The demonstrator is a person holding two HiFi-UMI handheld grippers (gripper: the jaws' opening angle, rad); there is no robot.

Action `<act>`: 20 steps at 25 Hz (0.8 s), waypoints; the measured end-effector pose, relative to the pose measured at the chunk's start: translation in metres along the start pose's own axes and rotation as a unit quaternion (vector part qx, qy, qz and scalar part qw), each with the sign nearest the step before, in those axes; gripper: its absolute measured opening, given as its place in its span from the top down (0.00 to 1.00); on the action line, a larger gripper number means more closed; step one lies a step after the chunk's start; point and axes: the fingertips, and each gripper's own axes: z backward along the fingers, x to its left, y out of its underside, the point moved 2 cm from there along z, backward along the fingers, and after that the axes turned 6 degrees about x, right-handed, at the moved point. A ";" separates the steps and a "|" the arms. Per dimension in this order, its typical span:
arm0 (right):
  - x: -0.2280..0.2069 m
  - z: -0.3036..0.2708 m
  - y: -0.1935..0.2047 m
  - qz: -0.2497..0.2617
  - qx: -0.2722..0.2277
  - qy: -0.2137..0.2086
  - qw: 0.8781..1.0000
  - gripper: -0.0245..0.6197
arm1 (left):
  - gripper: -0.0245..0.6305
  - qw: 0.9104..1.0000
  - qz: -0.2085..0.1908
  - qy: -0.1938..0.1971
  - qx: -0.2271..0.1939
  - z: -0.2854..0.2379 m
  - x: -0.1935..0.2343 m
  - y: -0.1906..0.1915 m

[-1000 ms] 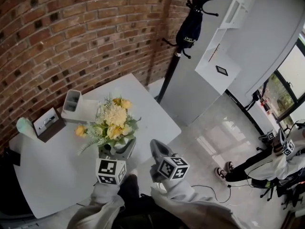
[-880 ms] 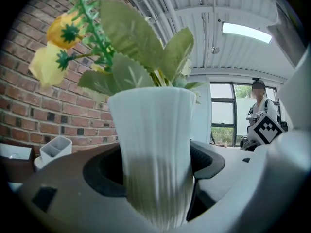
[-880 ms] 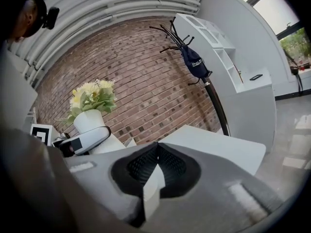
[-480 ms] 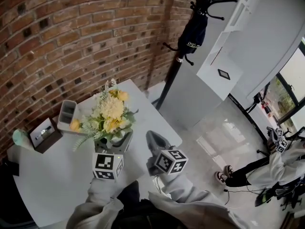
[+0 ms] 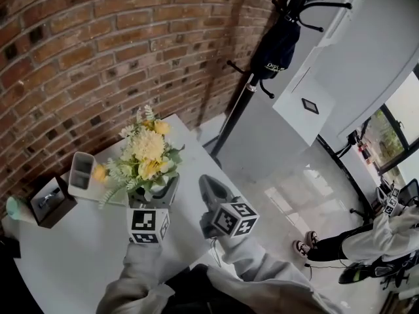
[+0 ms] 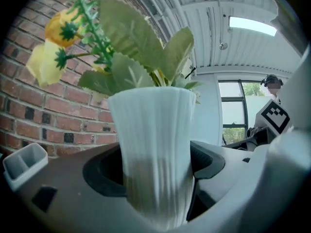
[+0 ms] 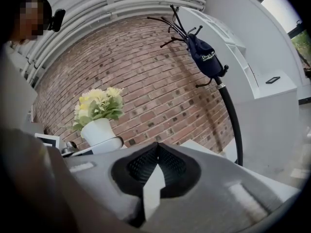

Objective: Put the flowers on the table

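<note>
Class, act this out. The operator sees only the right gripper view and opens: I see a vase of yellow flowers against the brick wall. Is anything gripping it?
Observer: Yes. The left gripper view shows the left tongs shut on the white ribbed vase.
Operator: What lies under it?
Observer: The head view shows a white table below the vase. I cannot tell whether its base touches.
Operator: Anything near it on the table?
Observer: A white divided holder and a dark box, both on the wall side.
</note>
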 end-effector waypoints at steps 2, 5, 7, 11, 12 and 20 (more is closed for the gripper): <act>-0.003 -0.012 -0.006 0.002 -0.001 -0.005 1.000 0.96 | 0.39 1.000 -0.004 -0.008 0.000 -0.014 0.008 0.004; -0.010 -0.024 -0.013 0.013 -0.004 -0.004 1.000 0.96 | 0.39 1.000 -0.011 -0.018 0.005 -0.033 0.016 0.014; -0.018 -0.030 -0.015 0.011 -0.004 0.000 1.000 0.96 | 0.39 1.000 -0.016 -0.023 0.007 -0.046 0.021 0.021; -0.035 -0.043 -0.009 0.003 0.003 0.005 1.000 0.96 | 0.39 0.999 -0.030 -0.041 0.009 -0.073 0.034 0.035; -0.038 -0.045 -0.006 0.001 0.006 0.005 1.000 0.96 | 0.39 0.998 -0.034 -0.045 0.010 -0.079 0.036 0.039; -0.059 -0.054 0.002 -0.009 0.017 0.012 1.000 0.96 | 0.39 0.995 -0.071 -0.062 0.022 -0.107 0.038 0.063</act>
